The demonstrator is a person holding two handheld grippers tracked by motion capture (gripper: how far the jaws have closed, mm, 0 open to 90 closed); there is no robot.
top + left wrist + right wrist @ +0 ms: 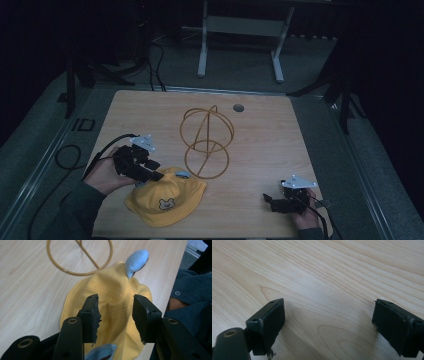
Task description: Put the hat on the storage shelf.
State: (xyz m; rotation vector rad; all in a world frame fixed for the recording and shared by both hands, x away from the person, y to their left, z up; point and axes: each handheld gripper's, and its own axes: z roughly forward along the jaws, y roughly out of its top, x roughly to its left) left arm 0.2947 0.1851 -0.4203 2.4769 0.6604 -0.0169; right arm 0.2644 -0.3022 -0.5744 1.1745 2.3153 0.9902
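Dim light in the high view leaves the floor around the wooden table dark, and the frame cuts the person's forearms off at the bottom edge. The left hand angles the left gripper toward the yellow hat, jaws spread with the hat's crown showing between them; whether they touch the cloth is unclear. The hat lies at the table's near edge, a bear face on its front, a pale blue ear sticking up. The right gripper rests low near the table's right front corner, jaws wide apart over bare wood. A gold wire stand stands just behind the hat. A dark sleeve borders the left gripper view.
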